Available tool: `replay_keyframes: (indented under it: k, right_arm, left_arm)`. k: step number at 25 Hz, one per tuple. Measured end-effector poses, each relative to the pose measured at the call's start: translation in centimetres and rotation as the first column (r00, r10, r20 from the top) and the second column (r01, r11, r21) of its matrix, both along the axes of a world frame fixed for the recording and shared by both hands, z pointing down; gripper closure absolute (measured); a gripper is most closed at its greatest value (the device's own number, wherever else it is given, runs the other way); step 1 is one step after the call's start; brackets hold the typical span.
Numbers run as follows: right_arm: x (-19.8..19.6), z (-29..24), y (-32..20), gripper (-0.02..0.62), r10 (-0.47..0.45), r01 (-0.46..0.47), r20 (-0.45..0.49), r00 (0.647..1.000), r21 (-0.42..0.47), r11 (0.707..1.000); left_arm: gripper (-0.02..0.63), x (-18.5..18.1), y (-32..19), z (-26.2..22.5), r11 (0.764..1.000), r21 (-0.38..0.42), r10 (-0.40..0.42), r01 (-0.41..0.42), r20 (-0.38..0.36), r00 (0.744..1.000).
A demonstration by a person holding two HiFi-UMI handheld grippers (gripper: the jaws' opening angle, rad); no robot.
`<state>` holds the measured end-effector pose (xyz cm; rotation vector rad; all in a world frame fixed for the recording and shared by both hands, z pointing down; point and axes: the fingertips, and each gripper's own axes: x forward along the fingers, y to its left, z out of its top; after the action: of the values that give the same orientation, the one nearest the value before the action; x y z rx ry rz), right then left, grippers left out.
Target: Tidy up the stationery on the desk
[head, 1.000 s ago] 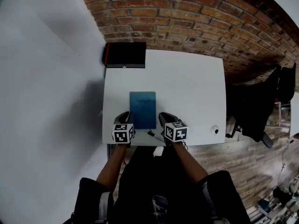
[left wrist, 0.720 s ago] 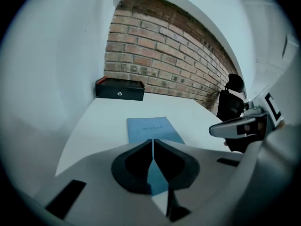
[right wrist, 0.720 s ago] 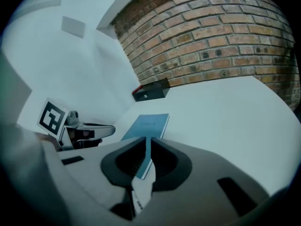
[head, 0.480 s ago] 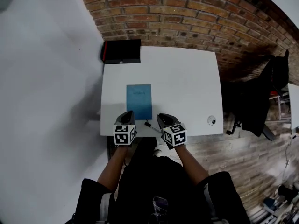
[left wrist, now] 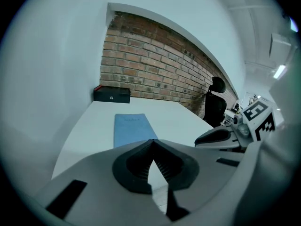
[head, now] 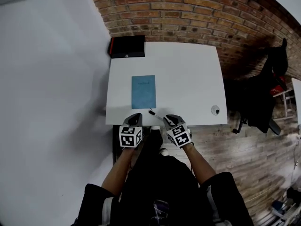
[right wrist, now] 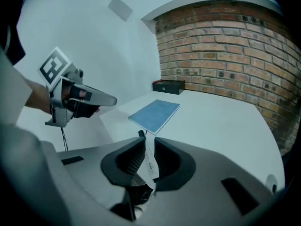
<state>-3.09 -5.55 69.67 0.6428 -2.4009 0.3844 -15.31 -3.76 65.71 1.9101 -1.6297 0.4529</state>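
Note:
A blue notebook lies flat on the white desk, left of centre. A white pen with a black cap sits at the desk's front edge, and my right gripper is shut on it, cap end pointing toward the notebook. My left gripper hovers at the front edge just below the notebook, jaws shut with nothing between them. Each gripper shows in the other's view beside it.
A black box stands at the desk's far left corner against the brick wall. A small round fitting sits near the front right corner. A black office chair stands right of the desk.
Both grippers have drawn back to the desk's front edge. The pen, which lay beside the right gripper, is now between its jaws. The notebook has not moved.

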Motion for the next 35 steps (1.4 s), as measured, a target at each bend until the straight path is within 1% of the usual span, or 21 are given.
replay_keyframes:
  k: [2,4,8,10,13,15,24,29,35]
  right_arm:
    - [0.0,0.8,0.7,0.543,-0.032,0.033,-0.029,0.999,0.032,0.999]
    - [-0.1,1.5,1.3,0.53,-0.067,0.07,-0.059,0.996,0.043,0.997]
    - [-0.3,2.8,1.7,0.52,-0.142,0.151,-0.136,0.98,0.059,0.987]
    - [-0.2,3.4,1.8,0.518,-0.177,0.191,-0.182,0.967,0.061,0.98]
    - [-0.2,4.4,1.9,0.517,-0.243,0.27,-0.254,0.936,0.079,0.959]
    - [-0.4,4.9,1.8,0.515,-0.272,0.305,-0.284,0.919,0.077,0.949]
    - [-0.5,7.7,1.7,0.517,-0.277,0.312,-0.376,0.884,0.033,0.949]
    - [-0.2,7.6,1.6,0.517,-0.262,0.29,-0.373,0.89,0.019,0.957]
    - [0.3,7.2,1.6,0.517,-0.258,0.281,-0.352,0.9,0.015,0.96]
  left_arm:
    - [0.591,0.5,1.3,0.2,1.0,-0.005,0.008,-0.008,-0.01,1.0]
    - [0.591,0.5,2.6,0.3,1.0,-0.009,0.006,-0.006,-0.017,1.0]
    - [0.592,-0.4,4.8,0.5,1.0,-0.013,-0.027,0.026,-0.013,1.0]
    - [0.591,-1.0,5.8,0.7,0.998,-0.015,-0.053,0.053,-0.012,0.999]
    - [0.591,-1.7,7.2,0.8,0.996,-0.016,-0.087,0.087,-0.01,0.996]
    - [0.592,-2.2,7.9,1.1,0.994,-0.019,-0.108,0.108,-0.009,0.994]
    - [0.591,-3.7,9.8,2.5,0.984,-0.049,-0.176,0.174,-0.03,0.984]
    - [0.591,-3.4,9.5,2.9,0.983,-0.062,-0.175,0.173,-0.034,0.984]
    - [0.591,-2.3,8.3,2.9,0.988,-0.058,-0.144,0.141,-0.034,0.989]
